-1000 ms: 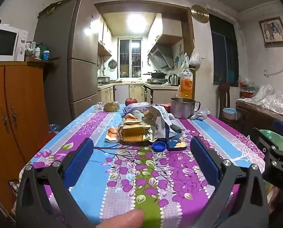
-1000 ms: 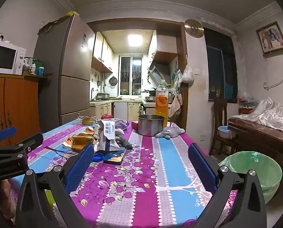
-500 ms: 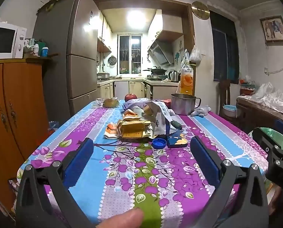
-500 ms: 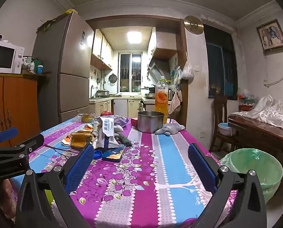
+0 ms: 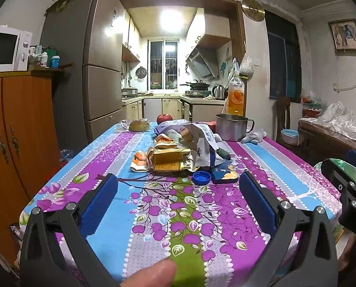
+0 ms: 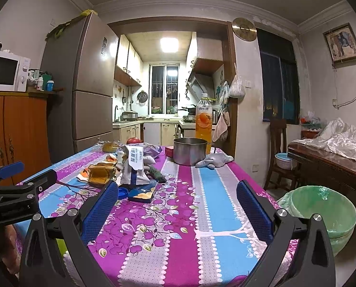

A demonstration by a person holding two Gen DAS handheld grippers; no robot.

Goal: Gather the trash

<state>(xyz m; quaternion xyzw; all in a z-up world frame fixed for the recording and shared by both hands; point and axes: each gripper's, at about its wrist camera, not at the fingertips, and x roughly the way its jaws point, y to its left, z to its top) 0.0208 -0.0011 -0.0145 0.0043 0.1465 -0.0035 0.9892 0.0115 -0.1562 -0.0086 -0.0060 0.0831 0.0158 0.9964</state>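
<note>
— What has changed at the kitchen table [image 5: 139,215]?
— Little: the left gripper [image 5: 178,191] and right gripper [image 6: 176,195] stay spread wide and empty, still hovering at the near edge.
— And the trash?
— Wrappers [image 5: 172,160] remain heaped mid-table, bin [image 6: 326,212] to the right.

Each hand-held tool, the black plastic left gripper [image 5: 178,196] and the matching black plastic right gripper [image 6: 176,199], has two angular triangular-framed arms, silver round screw heads near the finger joints, and long textured blue rubber pads [image 5: 99,202] lining its inner faces.
</note>
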